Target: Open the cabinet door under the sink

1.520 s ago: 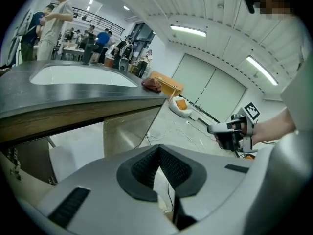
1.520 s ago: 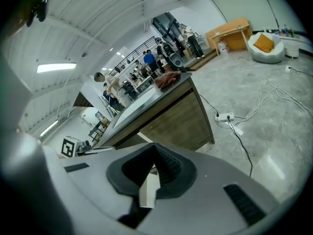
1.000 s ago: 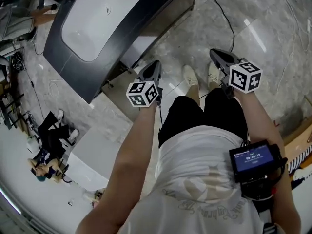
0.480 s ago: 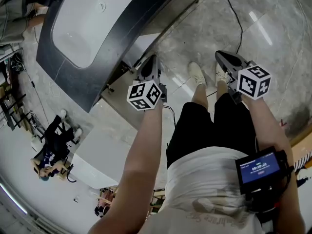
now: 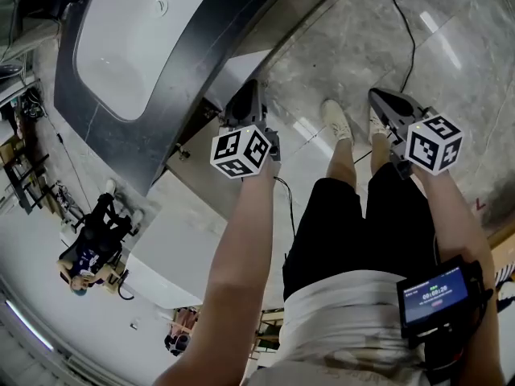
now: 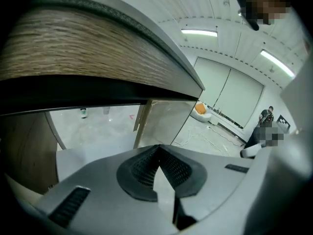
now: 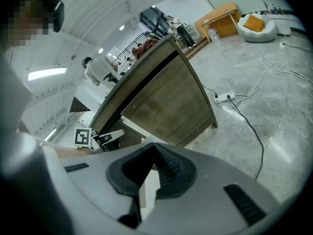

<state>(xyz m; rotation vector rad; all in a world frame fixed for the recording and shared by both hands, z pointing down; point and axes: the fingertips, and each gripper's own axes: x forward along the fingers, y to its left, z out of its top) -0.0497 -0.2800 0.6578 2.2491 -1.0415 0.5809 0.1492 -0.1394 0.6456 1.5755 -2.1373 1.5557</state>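
The vanity has a dark counter (image 5: 205, 51) around a white basin (image 5: 137, 39), and a wooden cabinet front (image 7: 168, 106) below it. My left gripper (image 5: 245, 95) is shut and empty, its tip close under the counter's near edge by a pale panel (image 5: 237, 69). In the left gripper view the jaws (image 6: 157, 148) meet below the wooden apron (image 6: 73, 48), with a dark gap and a wood panel (image 6: 164, 121) ahead. My right gripper (image 5: 378, 96) is shut and empty, off to the right above the floor. Its own view shows the closed jaws (image 7: 155, 148) aimed at the cabinet's wooden side.
The person's shoes (image 5: 338, 119) stand on grey marble floor just right of the vanity. A black cable (image 5: 402, 22) runs across the floor to a power strip (image 7: 222, 98). People (image 5: 88, 252) are at the far left. An orange cushion (image 7: 254, 21) lies at the back.
Both grippers have sunk lower. The left one has moved in closer under the counter's edge. The vanity now fills more of the head view.
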